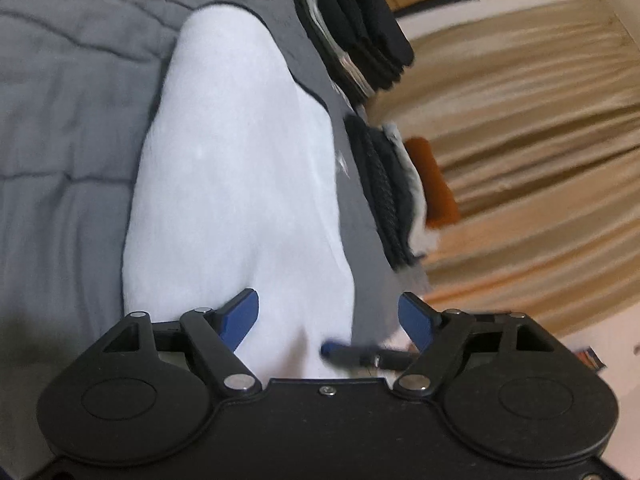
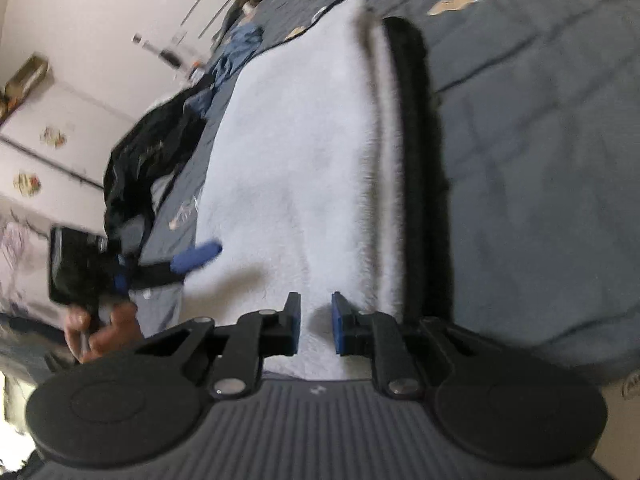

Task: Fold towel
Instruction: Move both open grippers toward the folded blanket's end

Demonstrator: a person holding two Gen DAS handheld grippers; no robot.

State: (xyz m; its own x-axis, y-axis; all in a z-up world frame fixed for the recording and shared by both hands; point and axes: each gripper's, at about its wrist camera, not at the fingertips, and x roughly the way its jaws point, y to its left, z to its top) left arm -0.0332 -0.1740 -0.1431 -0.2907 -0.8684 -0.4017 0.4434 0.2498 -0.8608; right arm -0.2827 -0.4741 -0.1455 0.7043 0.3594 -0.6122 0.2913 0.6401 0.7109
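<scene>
- Both grippers hang over a bed. The left gripper [image 1: 328, 316] has its blue fingers spread wide with nothing between them. The right gripper [image 2: 316, 322] has its fingers apart by a small gap, and nothing is pinched there either.
- Under everything lies the big grey quilt [image 1: 60, 128]. It covers the bed and has stitched lines and small printed pictures on it.
- On the quilt lies the white towel [image 1: 232, 168], long and fluffy. It stretches away from both grippers. In the right wrist view the towel [image 2: 296, 152] has a black edge [image 2: 416, 160] running down its right side, and a fold line runs just beside that edge.
- Past the bed, in the left wrist view, hangs a tan curtain [image 1: 520, 140].
- Along the far side of the bed sit two piles of folded dark clothes [image 1: 360, 36]. The nearer pile [image 1: 384, 188] has an orange thing [image 1: 436, 184] beside it. These piles are near the towel but do not touch it.
- In the right wrist view a black bundle of cloth [image 2: 140, 160] lies on the bed, left of the towel, with some blue cloth [image 2: 236, 48] farther back.
- One blue finger [image 2: 198, 258] of the left gripper pokes over the towel's left edge there. A hand [image 2: 100, 328] holds that gripper's handle.
- In the left wrist view, a thin dark finger with a blue tip [image 1: 360, 354] of the right gripper crosses the towel low down, between the left gripper's fingers.
</scene>
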